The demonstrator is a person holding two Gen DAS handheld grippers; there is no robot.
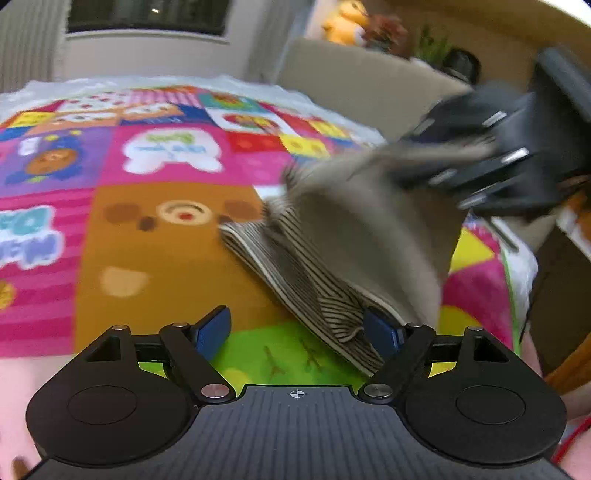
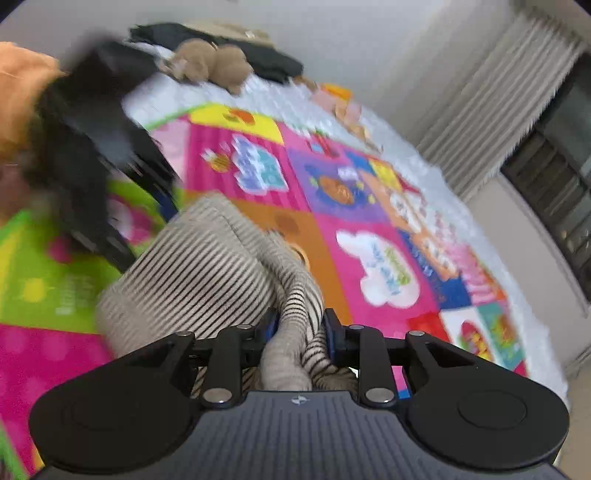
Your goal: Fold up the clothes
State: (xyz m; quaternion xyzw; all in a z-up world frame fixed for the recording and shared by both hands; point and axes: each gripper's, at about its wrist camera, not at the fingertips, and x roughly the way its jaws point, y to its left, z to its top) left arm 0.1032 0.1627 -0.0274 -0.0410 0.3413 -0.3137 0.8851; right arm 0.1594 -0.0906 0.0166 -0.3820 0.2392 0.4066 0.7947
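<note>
A beige garment with thin dark stripes [image 1: 325,258] lies partly folded on a colourful patchwork play mat [image 1: 147,236]. My left gripper [image 1: 297,330] is open with blue pads wide apart, and the garment's lower edge reaches its right pad. My right gripper [image 2: 299,330] is shut on a bunched part of the striped garment [image 2: 207,266] and lifts it off the mat [image 2: 369,221]. In the left wrist view the right gripper [image 1: 491,155] is blurred at the upper right, holding the cloth up. In the right wrist view the left gripper [image 2: 96,162] is a dark blur at the left.
Plush toys [image 2: 210,62] and dark clothes [image 2: 221,40] lie at the mat's far edge. A curtain [image 2: 498,92] and a window [image 2: 554,177] are behind. A beige sofa back [image 1: 362,81] with an orange toy [image 1: 343,22] stands beyond the mat.
</note>
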